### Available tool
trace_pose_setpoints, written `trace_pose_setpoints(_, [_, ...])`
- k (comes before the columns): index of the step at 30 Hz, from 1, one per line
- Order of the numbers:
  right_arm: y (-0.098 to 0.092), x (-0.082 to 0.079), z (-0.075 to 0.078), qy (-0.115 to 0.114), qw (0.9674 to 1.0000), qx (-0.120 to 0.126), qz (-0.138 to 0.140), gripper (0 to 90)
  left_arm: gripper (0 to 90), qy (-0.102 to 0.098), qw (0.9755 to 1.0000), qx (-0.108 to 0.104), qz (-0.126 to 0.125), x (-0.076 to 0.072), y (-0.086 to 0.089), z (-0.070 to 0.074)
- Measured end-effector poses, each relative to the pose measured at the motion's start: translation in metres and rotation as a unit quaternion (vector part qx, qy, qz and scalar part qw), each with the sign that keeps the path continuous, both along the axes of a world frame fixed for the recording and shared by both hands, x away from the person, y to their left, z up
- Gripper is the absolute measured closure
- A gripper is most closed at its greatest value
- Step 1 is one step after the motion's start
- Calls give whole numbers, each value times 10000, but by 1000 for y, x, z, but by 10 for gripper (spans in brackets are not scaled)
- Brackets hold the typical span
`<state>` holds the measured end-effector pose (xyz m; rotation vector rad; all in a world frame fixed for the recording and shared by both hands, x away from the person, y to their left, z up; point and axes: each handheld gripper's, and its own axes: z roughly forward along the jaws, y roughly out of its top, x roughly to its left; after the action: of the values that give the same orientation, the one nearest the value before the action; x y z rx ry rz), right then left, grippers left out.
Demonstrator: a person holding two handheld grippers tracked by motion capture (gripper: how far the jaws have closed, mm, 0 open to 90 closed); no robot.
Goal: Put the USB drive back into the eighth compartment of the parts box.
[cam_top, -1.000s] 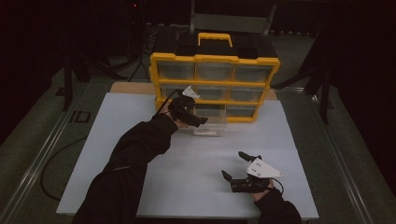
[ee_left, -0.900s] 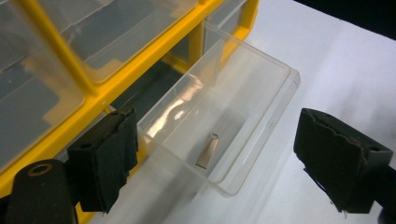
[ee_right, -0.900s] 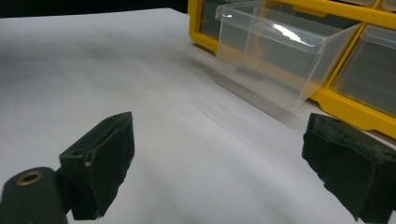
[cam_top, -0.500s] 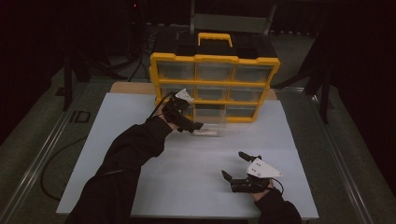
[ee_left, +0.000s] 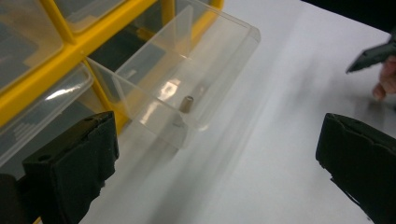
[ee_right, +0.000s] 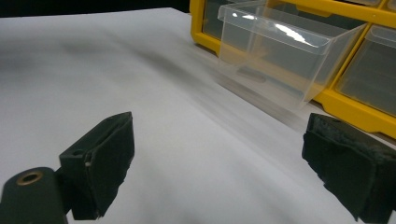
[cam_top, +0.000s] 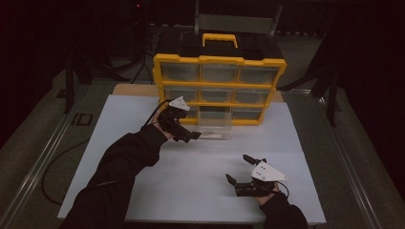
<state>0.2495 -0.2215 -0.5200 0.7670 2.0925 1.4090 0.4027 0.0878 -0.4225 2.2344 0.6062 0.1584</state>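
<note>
The room around you is dark, and you are working on a white table [cam_top: 143,119]. A yellow box [cam_top: 219,61] with 9 clear drawers is standing at the far side.

1 drawer [ee_left: 187,70] in the bottom row, the middle one, is sticking out onto the table. A small brown peg [ee_left: 186,103] is standing inside it, near the front wall. I cannot tell what the other drawers are holding.

Your left gripper [cam_top: 193,137] is sitting just beside the drawer's front, at its left corner. Its jaws have just been opening, and now they are standing wide with nothing between them. Your right gripper [cam_top: 238,169] is resting near you on the table, well apart from the drawer. Its jaws are standing wide too, and they are holding nothing.

The drawer looks light and thin. It is made of hard, clear plastic, so I think it is stiff but can crack if you are squeezing too hard. It looks smooth and may be slipping in the pads. The front wall has a lip along the top, and that looks like the best place to be taking hold. Pinching 1 side wall may also be working.

The peg looks very small and light. It may be rolling or tipping if you are shaking the drawer. Keeping the drawer flat is looking like the safe way.
</note>
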Motion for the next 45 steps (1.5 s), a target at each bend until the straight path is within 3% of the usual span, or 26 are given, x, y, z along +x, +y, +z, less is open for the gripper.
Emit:
trace_pose_setpoints(24, [2, 0, 0, 1, 10000, -26, -1, 94, 3, -78, 9999, -36, -105, -39, 43, -8])
trace_pose_setpoints(45, [2, 0, -1, -13, 10000, -45, -5, 94, 3, -24, 9999, -139, -35, -77, 93, -35])
